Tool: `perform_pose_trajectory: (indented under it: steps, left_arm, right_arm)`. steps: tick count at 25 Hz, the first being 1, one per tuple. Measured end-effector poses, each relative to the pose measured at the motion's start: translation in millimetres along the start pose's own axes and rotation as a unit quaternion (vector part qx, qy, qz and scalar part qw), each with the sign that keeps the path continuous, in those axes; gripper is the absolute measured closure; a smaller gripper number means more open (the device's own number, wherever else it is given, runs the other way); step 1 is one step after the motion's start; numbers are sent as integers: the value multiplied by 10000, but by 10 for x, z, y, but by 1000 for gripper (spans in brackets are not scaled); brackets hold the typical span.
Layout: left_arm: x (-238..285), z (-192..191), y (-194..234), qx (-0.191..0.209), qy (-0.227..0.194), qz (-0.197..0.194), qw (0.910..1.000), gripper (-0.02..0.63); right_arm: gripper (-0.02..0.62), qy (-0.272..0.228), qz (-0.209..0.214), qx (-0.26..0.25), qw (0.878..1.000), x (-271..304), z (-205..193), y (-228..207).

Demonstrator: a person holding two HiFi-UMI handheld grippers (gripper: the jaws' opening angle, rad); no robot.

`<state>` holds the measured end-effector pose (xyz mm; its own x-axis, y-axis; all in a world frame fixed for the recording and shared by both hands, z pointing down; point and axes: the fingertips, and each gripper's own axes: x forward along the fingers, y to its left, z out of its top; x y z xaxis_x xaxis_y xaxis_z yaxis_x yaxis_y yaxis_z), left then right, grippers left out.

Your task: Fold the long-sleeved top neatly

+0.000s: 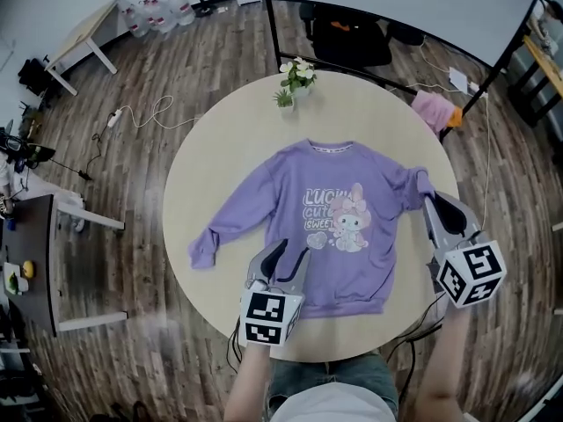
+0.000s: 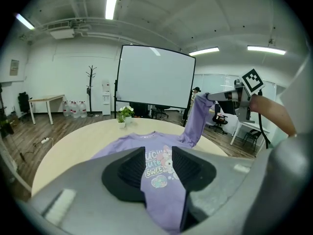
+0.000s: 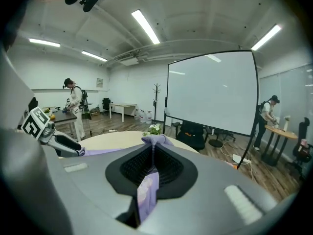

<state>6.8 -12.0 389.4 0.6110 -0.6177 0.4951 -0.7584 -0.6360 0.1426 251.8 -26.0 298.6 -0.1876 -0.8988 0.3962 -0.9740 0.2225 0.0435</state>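
Observation:
A purple long-sleeved top [image 1: 352, 236] with a cartoon print lies face up on the round beige table [image 1: 198, 192]. Its picture-left sleeve [image 1: 215, 240] stretches flat toward the table's left side. My right gripper [image 1: 428, 196] is shut on the other sleeve's end [image 3: 155, 140] and holds it up off the table; the left gripper view shows that sleeve [image 2: 198, 116] hanging from it. My left gripper [image 1: 288, 251] hovers over the top's lower left part. Its pads [image 2: 132, 168] stand apart, and the flat printed cloth [image 2: 164, 180] shows through the gap.
A small potted plant [image 1: 295, 77] stands at the table's far edge. Behind the table are a black chair [image 1: 352, 38], a pink cloth [image 1: 433, 108] and a large white screen [image 2: 154, 77]. A dark desk [image 1: 35, 262] is at the left. People [image 3: 76, 106] stand farther off.

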Motion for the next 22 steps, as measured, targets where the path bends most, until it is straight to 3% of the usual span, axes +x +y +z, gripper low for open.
perform_pose_trajectory:
  steps: [8, 15, 22]
  left_arm:
    - [-312, 20, 274, -266, -172, 388, 9987, 432]
    - [-540, -70, 518, -637, -266, 684, 9953, 432]
    - [-645, -196, 662, -808, -232, 814, 9931, 432]
  right_arm:
    - [548, -45, 980, -521, 9938, 282, 319, 764]
    - [548, 489, 1867, -929, 9768, 432, 8, 1512]
    - [548, 1123, 2498, -1170, 9546, 556, -513, 2075]
